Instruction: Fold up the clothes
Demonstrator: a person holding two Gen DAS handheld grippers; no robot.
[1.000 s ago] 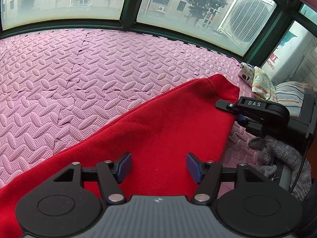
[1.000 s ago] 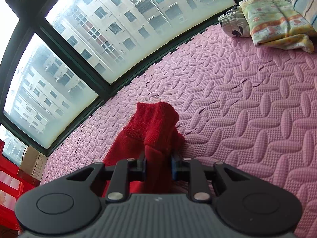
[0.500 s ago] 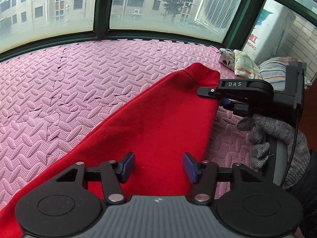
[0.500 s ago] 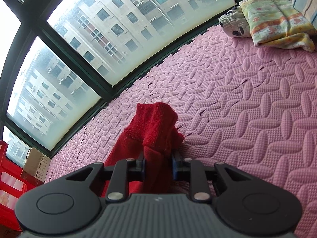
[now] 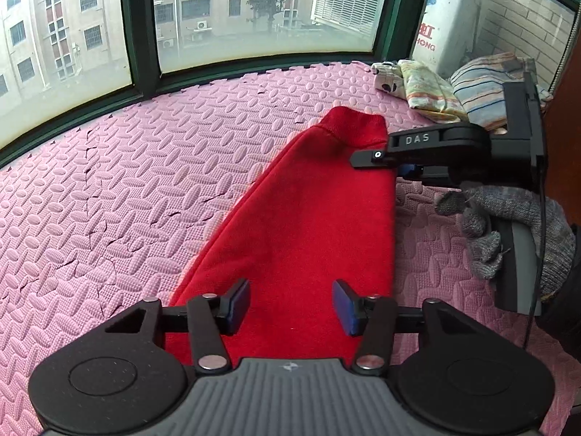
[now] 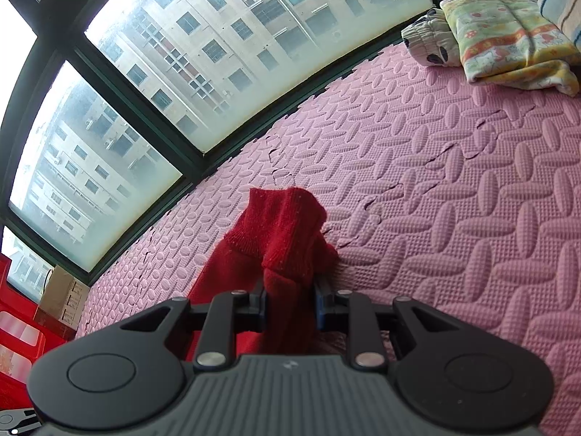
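Observation:
A red knitted garment [image 5: 308, 218] lies stretched along the pink foam mat [image 5: 145, 181], its ribbed cuff end at the far side. My left gripper [image 5: 292, 301] hovers over the near part of it. Its jaws are opening, with red cloth under the gap and the blue pads clear of it. At the cuff end, my right gripper [image 5: 385, 165], held by a grey-gloved hand [image 5: 508, 225], pinches the edge. In the right wrist view the right gripper [image 6: 290, 305] is shut on a bunched fold of the red garment [image 6: 283, 225], which stands up past the fingers.
A pile of folded clothes [image 5: 435, 87] sits at the far right corner of the mat, also seen as folded clothes [image 6: 508, 36]. Green-framed windows [image 5: 141, 36] border the far side. A red crate [image 6: 18, 327] and a cardboard box [image 6: 61, 298] stand at the left.
The left gripper has rolled, so the garment now runs more steeply up its view. Its jaws narrowed, then widened slightly. The right gripper keeps its hold and has not moved.

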